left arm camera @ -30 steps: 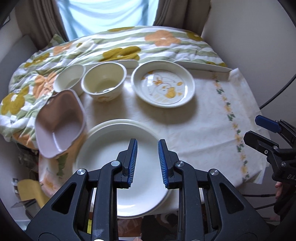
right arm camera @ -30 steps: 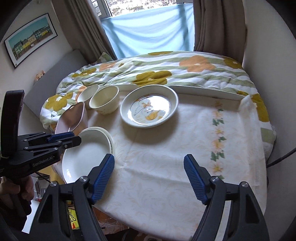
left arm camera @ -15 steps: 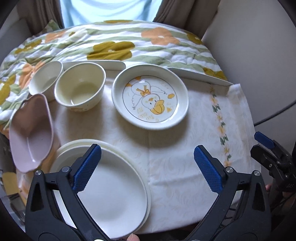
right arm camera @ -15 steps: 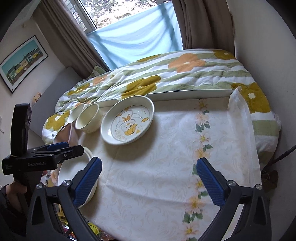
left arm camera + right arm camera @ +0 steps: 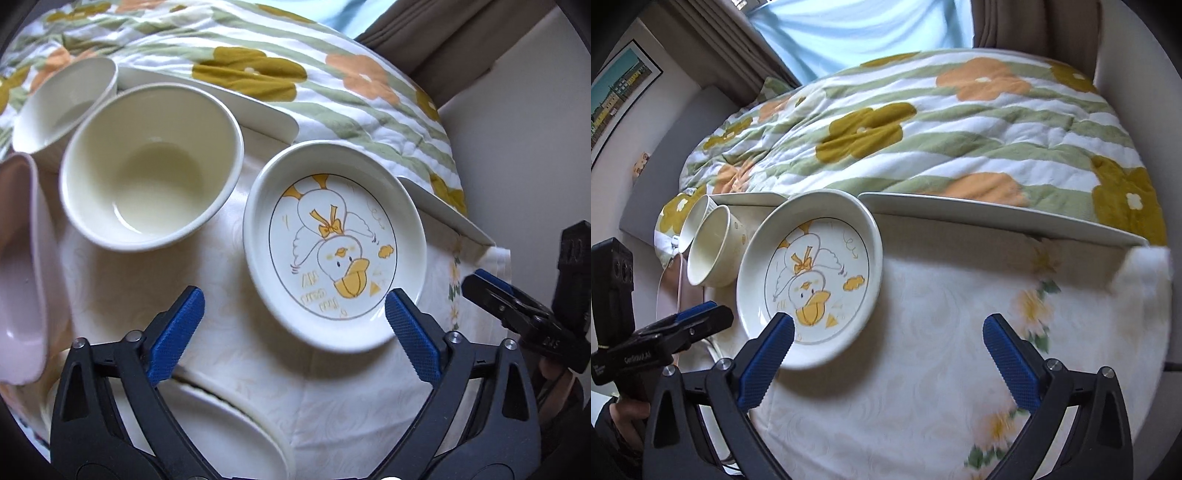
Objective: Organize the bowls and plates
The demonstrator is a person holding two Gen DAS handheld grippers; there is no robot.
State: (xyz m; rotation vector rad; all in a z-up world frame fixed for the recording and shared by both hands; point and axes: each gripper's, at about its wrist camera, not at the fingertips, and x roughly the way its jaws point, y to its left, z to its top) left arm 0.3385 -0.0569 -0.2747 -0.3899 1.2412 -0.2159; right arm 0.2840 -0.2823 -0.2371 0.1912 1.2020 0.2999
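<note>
round white ceramic plate with a yellow duck drawing [image 5: 334,254] lies just ahead between left gripper [image 5: 293,326] and right gripper [image 5: 888,349], both spread wide and empty, left squarer to it.

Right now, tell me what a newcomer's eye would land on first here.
The duck-print plate stands out, sitting mid-table on the pale tablecloth, with both open grippers close to it. Left of it stands a deep cream bowl, and behind the table spreads a quilt with big orange and mustard flowers.
</note>
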